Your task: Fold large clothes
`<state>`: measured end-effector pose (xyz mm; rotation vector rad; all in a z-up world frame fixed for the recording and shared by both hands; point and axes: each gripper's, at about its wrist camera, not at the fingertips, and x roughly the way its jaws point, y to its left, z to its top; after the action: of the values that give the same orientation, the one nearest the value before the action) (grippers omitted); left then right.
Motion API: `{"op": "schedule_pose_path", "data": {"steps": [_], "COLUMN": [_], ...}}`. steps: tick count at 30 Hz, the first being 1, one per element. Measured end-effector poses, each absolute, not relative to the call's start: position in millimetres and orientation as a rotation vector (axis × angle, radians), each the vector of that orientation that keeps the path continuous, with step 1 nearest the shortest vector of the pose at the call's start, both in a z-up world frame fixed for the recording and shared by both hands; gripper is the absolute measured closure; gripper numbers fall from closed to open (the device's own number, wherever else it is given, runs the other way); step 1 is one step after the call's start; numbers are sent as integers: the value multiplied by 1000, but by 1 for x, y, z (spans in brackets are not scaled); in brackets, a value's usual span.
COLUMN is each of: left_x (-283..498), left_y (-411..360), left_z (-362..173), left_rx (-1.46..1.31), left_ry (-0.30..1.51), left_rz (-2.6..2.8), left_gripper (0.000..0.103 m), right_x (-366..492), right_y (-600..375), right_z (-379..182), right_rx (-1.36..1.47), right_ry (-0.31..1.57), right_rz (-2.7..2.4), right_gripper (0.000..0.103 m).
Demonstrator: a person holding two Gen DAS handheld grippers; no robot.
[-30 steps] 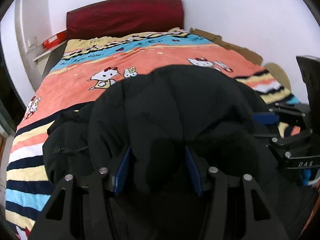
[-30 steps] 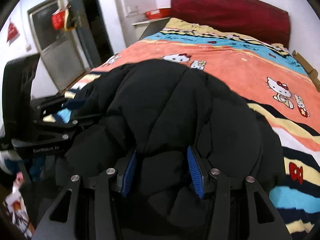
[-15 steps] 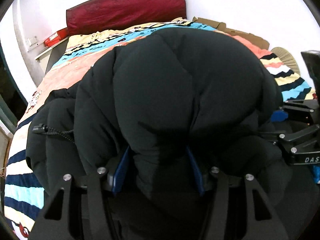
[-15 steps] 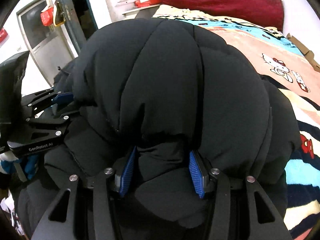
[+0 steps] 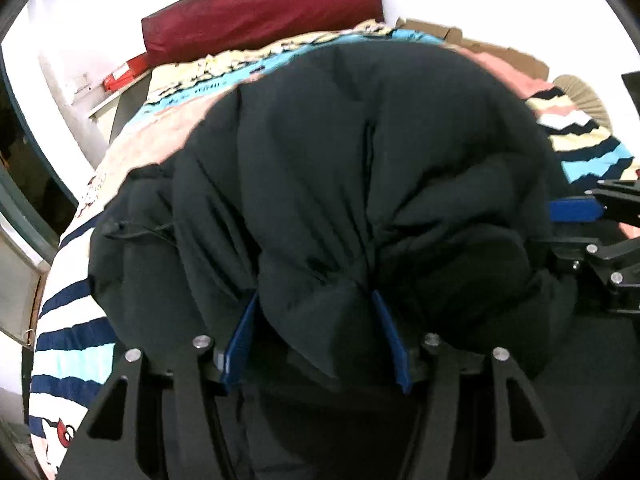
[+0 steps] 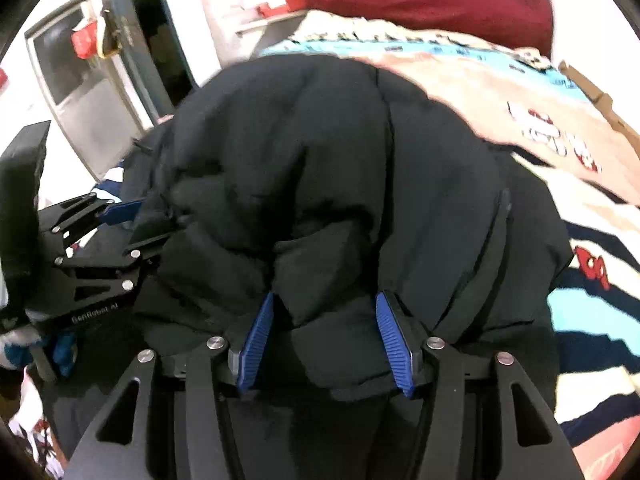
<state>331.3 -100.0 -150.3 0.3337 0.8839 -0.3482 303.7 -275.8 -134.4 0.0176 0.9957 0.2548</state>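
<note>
A bulky black padded jacket (image 5: 360,160) lies heaped on the bed and fills most of both views. My left gripper (image 5: 316,320) has a thick wad of the jacket between its blue pads (image 5: 240,336), which press on it while the jaws are opening. My right gripper (image 6: 324,320) holds another wad of the jacket (image 6: 320,160) between its blue pads (image 6: 394,340), its jaws also easing apart. Each gripper shows at the side of the other's view, the right gripper (image 5: 580,216) and the left gripper (image 6: 120,208), both at the jacket's near edge.
A striped cartoon-print blanket (image 5: 72,340) covers the bed, with a dark red headboard cushion (image 5: 260,12) at the far end. Flat cardboard (image 5: 500,52) lines the right wall. A red box (image 5: 124,74) sits on a shelf, and a dark door frame (image 6: 132,40) stands left of the bed.
The held jacket fold has swung up and forward, now hiding most of the blanket. Both grippers have sunk and tipped further down. Their pads stand slightly wider apart.
</note>
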Motion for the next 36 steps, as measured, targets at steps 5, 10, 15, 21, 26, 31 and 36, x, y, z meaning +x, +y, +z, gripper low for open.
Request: {"op": "schedule_pose_path", "data": {"steps": [5,10,15,21,26,31,36], "left_x": [324,289,247,202,176,161,150], "left_y": [-90,-69,-31,28,87,135,160], "left_z": [-130,-99,-69,-61,-72,-97,-123], "left_rx": [276,247,204,139,42,-76,-177], "left_ry": [888,833,804,823,867,931,985], "left_rz": [-344,-332,-346,-340,-323,-286,-266], "left_gripper": [47,47,47,46,44,44,44], "right_x": [301,258,197,119,80,73,78], "right_y": [-275,-283,-299,-345,-393,-414,-405], "right_z": [-119,-88,-63,-57,-78,-99,-126], "right_rx": [31,69,109,172,257,318,357], "right_ry": [1005,955,911,903,944,1000,1096], "right_rz": [207,200,174,72,-21,-39,38], "right_gripper": [50,50,46,41,35,32,28]}}
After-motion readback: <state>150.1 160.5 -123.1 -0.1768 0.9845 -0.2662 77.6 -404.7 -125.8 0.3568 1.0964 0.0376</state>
